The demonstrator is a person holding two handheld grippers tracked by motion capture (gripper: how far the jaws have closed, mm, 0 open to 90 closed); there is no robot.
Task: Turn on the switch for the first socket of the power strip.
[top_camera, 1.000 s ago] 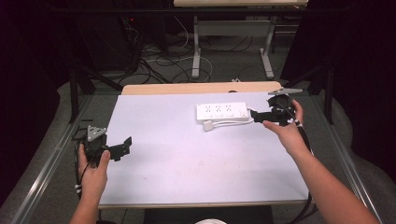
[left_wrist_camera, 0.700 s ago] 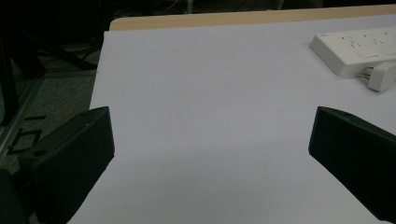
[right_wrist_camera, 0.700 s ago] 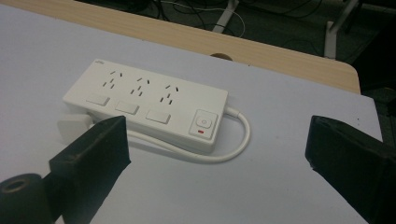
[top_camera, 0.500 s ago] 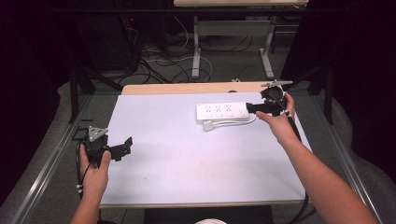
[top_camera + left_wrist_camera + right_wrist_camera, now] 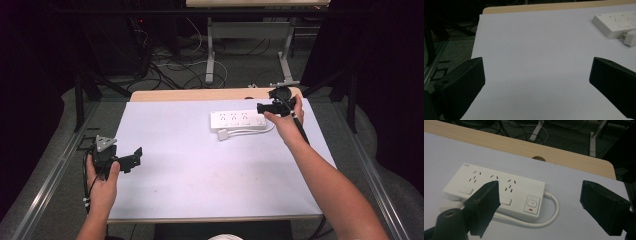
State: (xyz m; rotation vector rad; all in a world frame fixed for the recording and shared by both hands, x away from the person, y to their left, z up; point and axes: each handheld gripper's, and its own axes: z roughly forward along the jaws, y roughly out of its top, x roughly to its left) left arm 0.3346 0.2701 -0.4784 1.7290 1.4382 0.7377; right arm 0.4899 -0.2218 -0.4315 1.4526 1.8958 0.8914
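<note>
A white power strip [image 5: 238, 120] lay toward two o'clock on the white table [image 5: 200, 165]. It had three sets of socket slots, small rectangular switches and a square button with a red mark at its cord end. Its white cord [image 5: 549, 216] looped back along its near side to a white plug [image 5: 223, 134]. The right gripper [image 5: 265, 108] hovered at the strip's three-o'clock end, jaws wide apart. The left gripper [image 5: 131, 159], at eight o'clock, was likewise spread, holding nothing.

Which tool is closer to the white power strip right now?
Right. The right tool hovers at the power strip's switch end; the left tool is far across the table, near its front-left edge.
</note>
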